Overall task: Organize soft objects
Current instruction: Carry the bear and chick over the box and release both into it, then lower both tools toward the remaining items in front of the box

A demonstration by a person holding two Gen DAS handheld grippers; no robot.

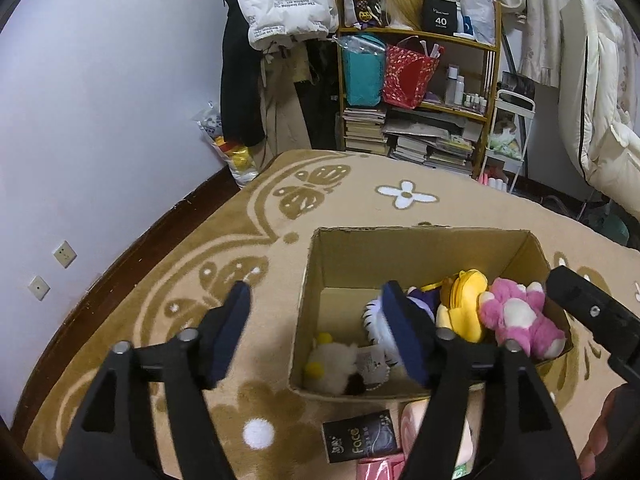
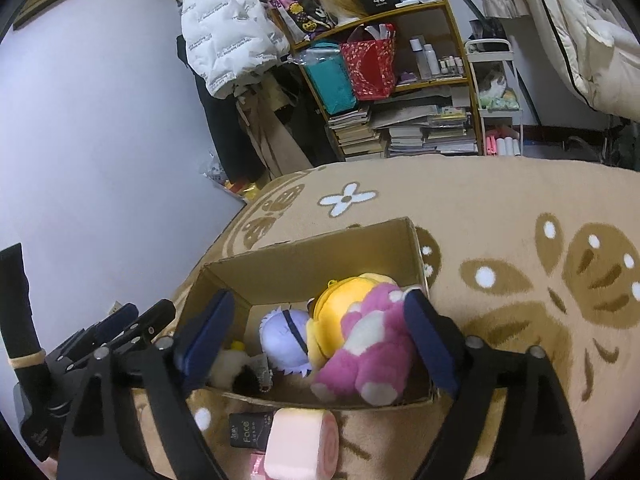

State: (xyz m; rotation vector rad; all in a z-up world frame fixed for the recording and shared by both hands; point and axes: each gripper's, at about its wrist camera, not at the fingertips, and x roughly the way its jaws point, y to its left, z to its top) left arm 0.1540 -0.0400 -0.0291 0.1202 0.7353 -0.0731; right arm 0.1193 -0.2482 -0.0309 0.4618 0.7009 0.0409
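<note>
Both your grippers, left and right, hang wide open and empty over the box; plushies sit packed inside, pink roll waits outside on the rug.

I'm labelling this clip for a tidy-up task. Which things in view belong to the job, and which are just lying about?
Job: cardboard box; pink plush; yellow plush; purple plush; white fluffy plush; pink roll cushion.
Lying about: bookshelf; white jacket; black Face packet.
</note>
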